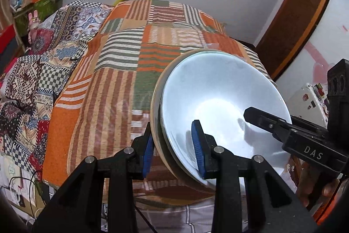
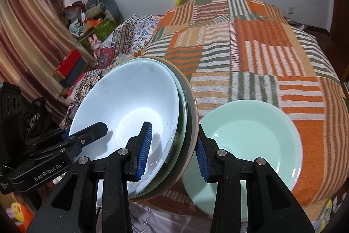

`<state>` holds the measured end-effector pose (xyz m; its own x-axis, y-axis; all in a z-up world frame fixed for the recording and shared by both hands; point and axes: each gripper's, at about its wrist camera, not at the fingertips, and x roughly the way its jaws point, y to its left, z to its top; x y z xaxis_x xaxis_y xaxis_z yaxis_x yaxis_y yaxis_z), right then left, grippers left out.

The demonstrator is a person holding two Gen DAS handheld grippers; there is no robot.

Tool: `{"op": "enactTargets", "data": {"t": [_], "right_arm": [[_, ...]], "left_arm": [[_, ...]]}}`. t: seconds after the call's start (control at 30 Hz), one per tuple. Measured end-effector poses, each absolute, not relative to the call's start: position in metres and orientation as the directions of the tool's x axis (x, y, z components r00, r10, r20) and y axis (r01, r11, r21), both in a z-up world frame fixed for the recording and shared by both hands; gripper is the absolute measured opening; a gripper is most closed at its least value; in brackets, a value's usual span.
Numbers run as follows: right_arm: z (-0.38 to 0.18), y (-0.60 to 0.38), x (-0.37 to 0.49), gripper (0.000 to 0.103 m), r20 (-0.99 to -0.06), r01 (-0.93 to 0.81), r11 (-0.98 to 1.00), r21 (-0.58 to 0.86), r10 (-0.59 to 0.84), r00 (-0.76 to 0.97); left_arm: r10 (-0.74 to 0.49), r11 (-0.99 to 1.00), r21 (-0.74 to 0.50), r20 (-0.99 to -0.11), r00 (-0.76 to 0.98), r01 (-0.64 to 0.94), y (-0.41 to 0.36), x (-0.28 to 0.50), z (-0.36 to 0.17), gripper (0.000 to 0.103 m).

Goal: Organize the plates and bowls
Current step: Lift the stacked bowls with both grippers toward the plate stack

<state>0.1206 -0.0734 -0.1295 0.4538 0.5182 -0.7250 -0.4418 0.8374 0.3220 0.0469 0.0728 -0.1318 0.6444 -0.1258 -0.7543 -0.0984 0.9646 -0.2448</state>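
A stack of nested dishes, a white bowl [image 1: 218, 102] inside a darker dish and a beige plate [image 1: 155, 102], is held tilted above the bed. My left gripper [image 1: 174, 145] is shut on the stack's left rim, one blue pad inside the bowl and one behind the plate. My right gripper [image 2: 172, 150] is shut on the opposite rim of the same stack [image 2: 130, 102]. Each gripper shows in the other's view, the right one [image 1: 283, 130] and the left one [image 2: 72, 141]. A mint green bowl [image 2: 250, 137] lies on the bed to the right of the right gripper.
A striped orange, green and beige bedspread [image 1: 122, 71] covers the bed. A patterned quilt [image 1: 32, 80] lies at its left. Cluttered shelves [image 2: 91, 21] and a curtain [image 2: 26, 36] stand at the far left. A wooden door frame [image 1: 294, 21] is at the right.
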Motion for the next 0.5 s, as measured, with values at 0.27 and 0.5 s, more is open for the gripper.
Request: {"op": "enactTargets", "data": {"t": [0.27, 0.5], "right_arm": [[-0.125, -0.102, 0.116, 0.035, -0.713, -0.407, 0.855, 0.323, 0.502, 0.489], [-0.126, -0.129, 0.114, 0.035, -0.713, -0.365, 0.873, 0.324, 0.479, 0.512]], "left_arm": [[-0.149, 0.972, -0.231, -0.750, 0.644, -0.044, 0.041, 0.051, -0.124, 0.033], [-0.180, 0.973, -0.230, -0.760, 0.625, 0.000, 0.014, 0.060, -0.125, 0.033]]}}
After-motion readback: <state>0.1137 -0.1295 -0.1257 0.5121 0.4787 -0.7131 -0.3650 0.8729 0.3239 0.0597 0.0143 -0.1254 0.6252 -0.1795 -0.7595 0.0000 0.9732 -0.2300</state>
